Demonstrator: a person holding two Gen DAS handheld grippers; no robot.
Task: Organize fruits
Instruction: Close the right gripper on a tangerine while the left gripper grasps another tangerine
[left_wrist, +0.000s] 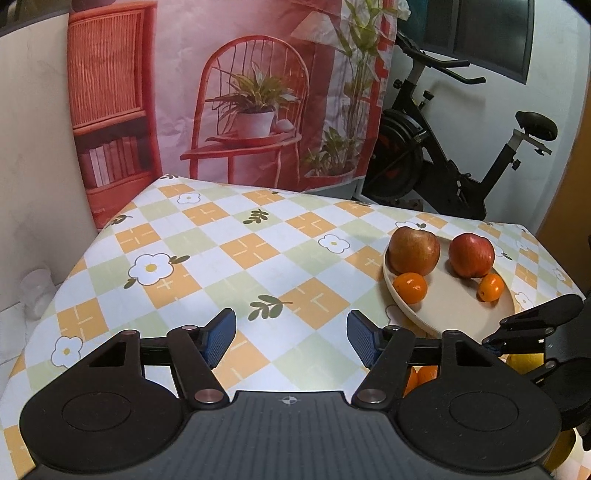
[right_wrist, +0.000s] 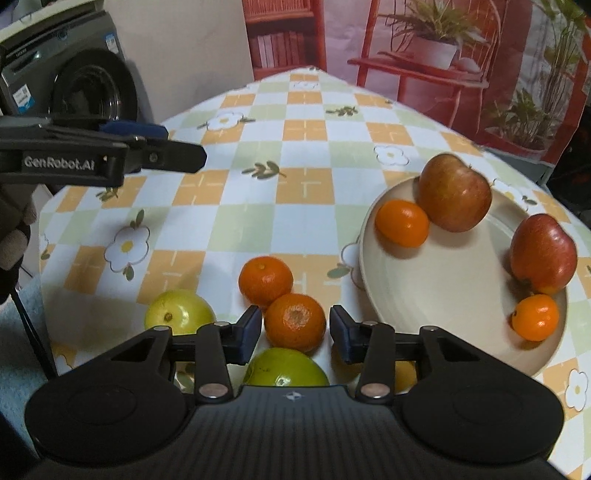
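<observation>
We bracket the near round orange tangerine (right_wrist: 294, 322) with the right gripper (right_wrist: 295, 334), fingers apart, not touching; closing off-centre could roll it away.

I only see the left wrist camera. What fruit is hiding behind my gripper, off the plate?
Observer: Four loose fruits: a far orange, a near orange and two yellow-green fruits.
Operator: What's the right gripper doing?
Observer: The right gripper straddles the near orange, one pad on each side. I can't see the pads pressing it.
Operator: What's left of the table?
Observer: A washer stands there.
</observation>
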